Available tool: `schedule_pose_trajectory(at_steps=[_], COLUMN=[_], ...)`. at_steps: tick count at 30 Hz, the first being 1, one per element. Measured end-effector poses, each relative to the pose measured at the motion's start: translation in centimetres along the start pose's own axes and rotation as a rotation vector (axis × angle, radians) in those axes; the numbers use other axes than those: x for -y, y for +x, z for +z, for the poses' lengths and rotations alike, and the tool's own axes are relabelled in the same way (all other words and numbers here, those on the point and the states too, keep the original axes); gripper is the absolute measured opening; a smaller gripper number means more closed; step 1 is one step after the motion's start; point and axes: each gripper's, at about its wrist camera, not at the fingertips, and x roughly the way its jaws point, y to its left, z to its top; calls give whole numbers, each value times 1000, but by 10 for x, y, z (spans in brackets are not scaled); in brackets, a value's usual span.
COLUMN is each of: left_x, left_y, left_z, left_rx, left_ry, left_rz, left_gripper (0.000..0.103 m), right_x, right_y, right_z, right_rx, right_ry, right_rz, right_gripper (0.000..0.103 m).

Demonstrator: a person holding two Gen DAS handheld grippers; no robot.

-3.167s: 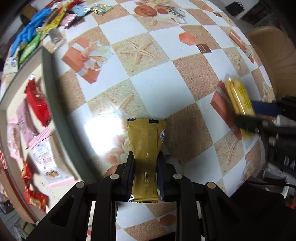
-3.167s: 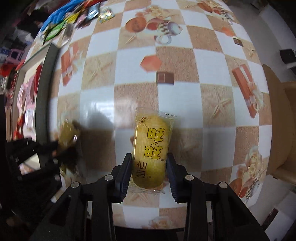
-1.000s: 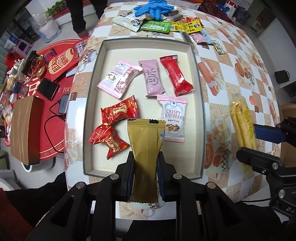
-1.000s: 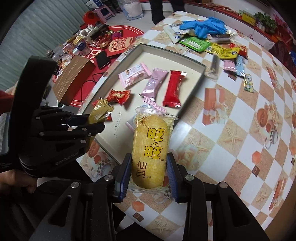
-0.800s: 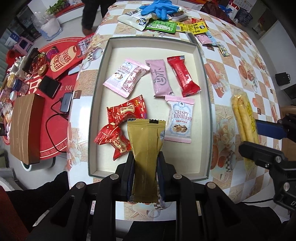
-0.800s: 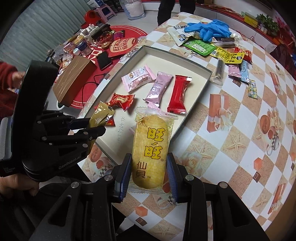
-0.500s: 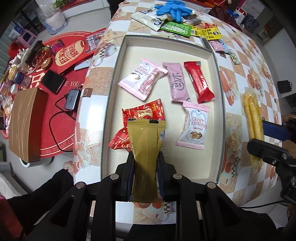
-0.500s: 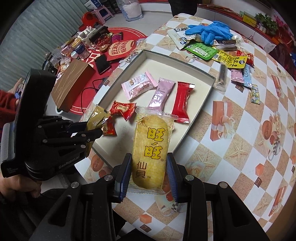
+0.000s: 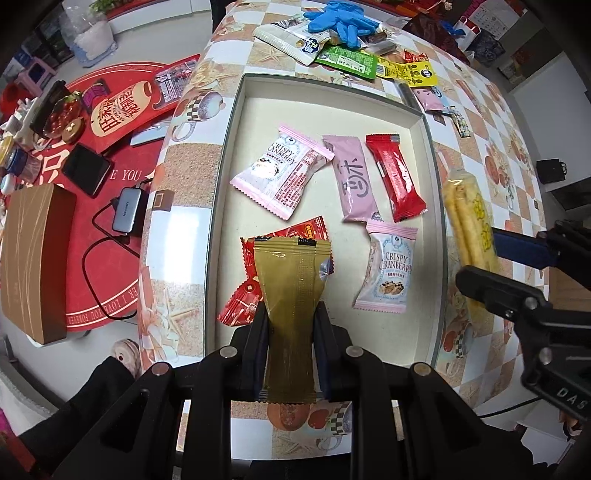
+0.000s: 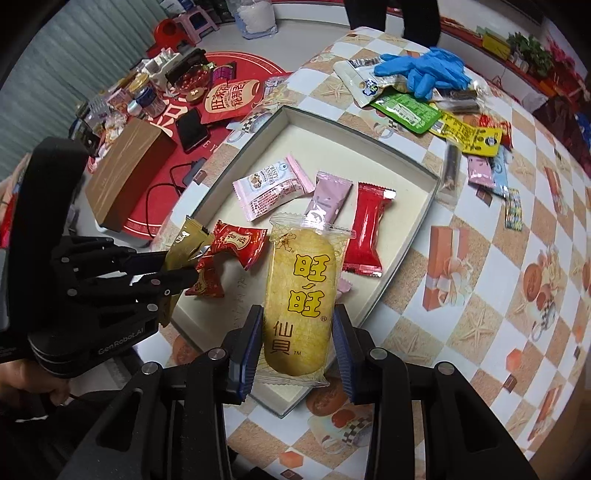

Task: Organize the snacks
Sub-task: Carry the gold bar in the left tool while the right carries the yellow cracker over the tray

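My left gripper [image 9: 291, 328] is shut on a gold snack packet [image 9: 291, 295] and hangs over the near left part of the shallow cream tray [image 9: 417, 350]. That packet partly hides two red candy packets [image 9: 291, 236] below it. My right gripper [image 10: 299, 339] is shut on a yellow rice-cracker pack [image 10: 301, 295], held above the tray's near right rim [image 10: 391, 273]. In the tray lie two pink Crispy Cranberry packets [image 9: 280, 173], a mauve bar [image 9: 352, 181] and a red bar [image 9: 395, 177]. The left gripper [image 10: 177, 269] also shows in the right wrist view, the cracker pack [image 9: 469, 229] in the left.
Loose snacks lie beyond the tray's far edge: a green packet [image 9: 349, 61], a yellow one [image 9: 413, 72] and a blue glove [image 9: 341, 22]. Left of the checkered table, on the floor, are a red mat [image 9: 110, 110], a brown box [image 9: 35, 262], a phone and a cable.
Both grippers have carried their packets from the bare table to above the tray. In the last second the tray has slid rightward in the left wrist view and grown nearer in both.
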Motion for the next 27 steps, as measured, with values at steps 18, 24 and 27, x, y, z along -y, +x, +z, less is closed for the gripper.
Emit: schedule_pose_trajectory(at_steps=[18, 24, 27], left_x=[2, 1, 0], left_y=[11, 15, 16], left_z=[31, 44, 47], left_rx=[-19, -24, -26], left_ry=[37, 31, 34], left_rz=[-36, -44, -40], left_gripper=[24, 24, 24], right_x=[-11, -2, 1], right_y=[22, 26, 27], right_z=[23, 29, 32], right_rx=[-21, -27, -27], right_ry=[-62, -33, -23], right_rz=[-67, -65, -63], right_gripper=[38, 38, 38])
